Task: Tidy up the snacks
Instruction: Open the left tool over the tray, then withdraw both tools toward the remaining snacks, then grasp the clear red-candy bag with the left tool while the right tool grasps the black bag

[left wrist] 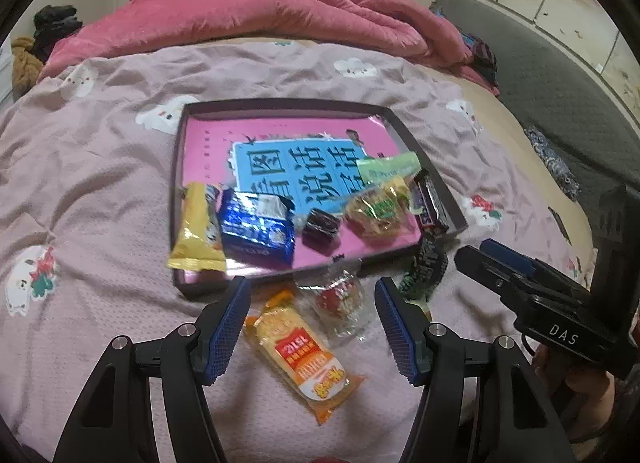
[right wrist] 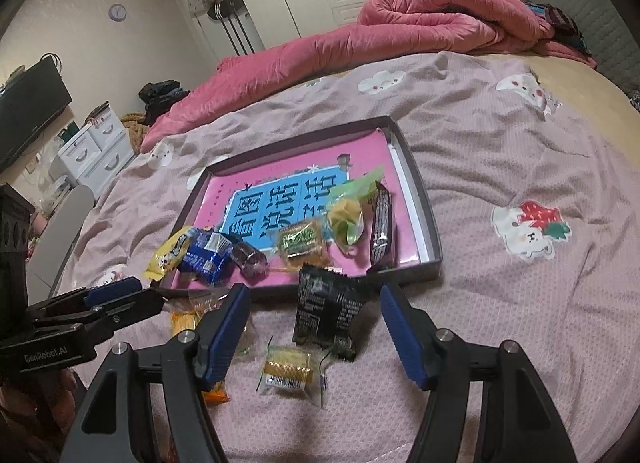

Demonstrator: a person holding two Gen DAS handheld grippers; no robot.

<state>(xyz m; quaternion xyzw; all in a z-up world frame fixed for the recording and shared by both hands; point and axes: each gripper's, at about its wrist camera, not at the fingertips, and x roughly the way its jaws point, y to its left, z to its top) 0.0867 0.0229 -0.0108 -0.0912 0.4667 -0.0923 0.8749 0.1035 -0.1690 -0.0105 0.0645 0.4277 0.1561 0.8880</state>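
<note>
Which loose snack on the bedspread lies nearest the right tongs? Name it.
The small clear-wrapped yellow cake, lying between the open right tongs. The black packet lies farther out by the tray; the orange cracker pack sits under the left tongs.

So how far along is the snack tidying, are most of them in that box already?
More than half, it seems. The tray already holds several snacks, among them a blue packet and a yellow one. Nothing is in hand: the left gripper and right gripper both hang open. Left on the bedspread are the orange packet, a clear-wrapped sweet, the black packet and a small yellow cake.
</note>
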